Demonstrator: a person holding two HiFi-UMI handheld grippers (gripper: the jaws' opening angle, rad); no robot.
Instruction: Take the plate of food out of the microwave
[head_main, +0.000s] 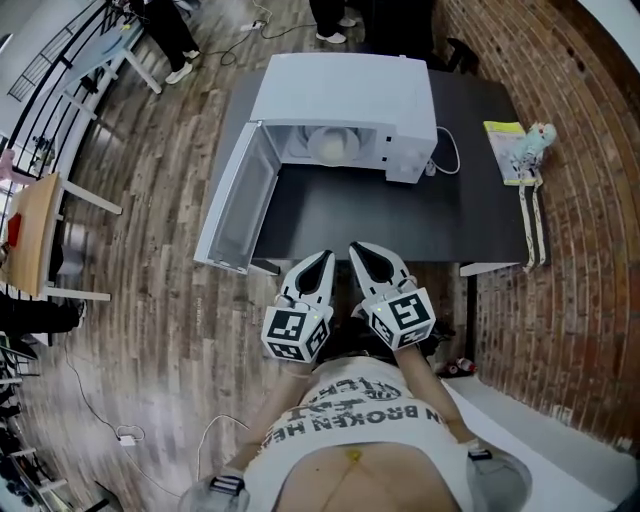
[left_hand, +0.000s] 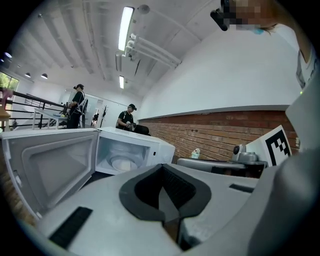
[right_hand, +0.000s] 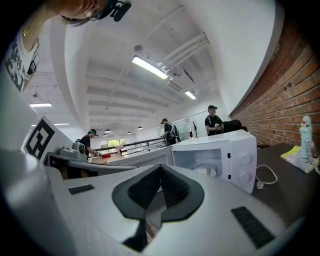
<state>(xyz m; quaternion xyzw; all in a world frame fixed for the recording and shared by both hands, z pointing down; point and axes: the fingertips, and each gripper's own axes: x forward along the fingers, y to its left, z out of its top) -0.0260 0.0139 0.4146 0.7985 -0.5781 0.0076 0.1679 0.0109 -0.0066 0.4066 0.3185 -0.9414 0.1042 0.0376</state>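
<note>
A white microwave (head_main: 345, 105) stands on a dark table (head_main: 380, 215), its door (head_main: 235, 200) swung open to the left. Inside it sits a pale plate of food (head_main: 333, 146), which also shows in the left gripper view as the plate (left_hand: 122, 162) and in the right gripper view as the plate (right_hand: 210, 171). Both grippers hover side by side at the table's near edge, well short of the microwave. My left gripper (head_main: 324, 258) is shut and holds nothing. My right gripper (head_main: 357, 248) is likewise shut and bare. The shut tips show as the left gripper (left_hand: 163, 167) and the right gripper (right_hand: 161, 167).
A white power cord (head_main: 452, 152) loops right of the microwave. A yellow booklet (head_main: 508, 150) and a small bottle (head_main: 538, 135) lie at the table's right end by the brick wall (head_main: 580, 250). A wooden table (head_main: 35, 235) stands far left. People stand beyond.
</note>
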